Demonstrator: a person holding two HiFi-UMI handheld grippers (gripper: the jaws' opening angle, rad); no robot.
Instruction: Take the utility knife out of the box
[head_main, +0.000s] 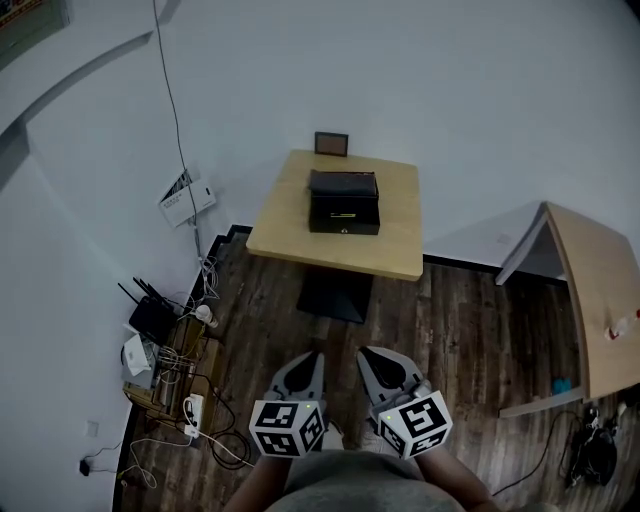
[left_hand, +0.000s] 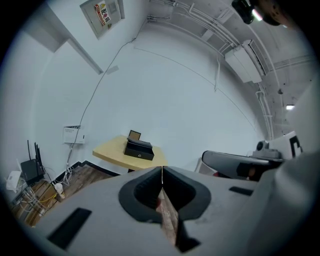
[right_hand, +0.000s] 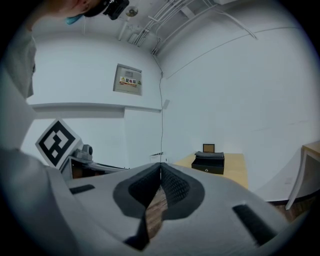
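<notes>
Black box (head_main: 344, 202) stands near the middle of a pale wooden table (head_main: 392, 252), well apart from both grippers. The knife does not show in any view, and I cannot tell if it lies inside the box. The left gripper (head_main: 312, 358) and the right gripper (head_main: 371, 353) hang side by side above the dark plank floor (head_main: 460, 330), pointing toward the table. Each has its jaws pressed together on nothing. A small frame (head_main: 331, 144) stands just behind the box.
</notes>
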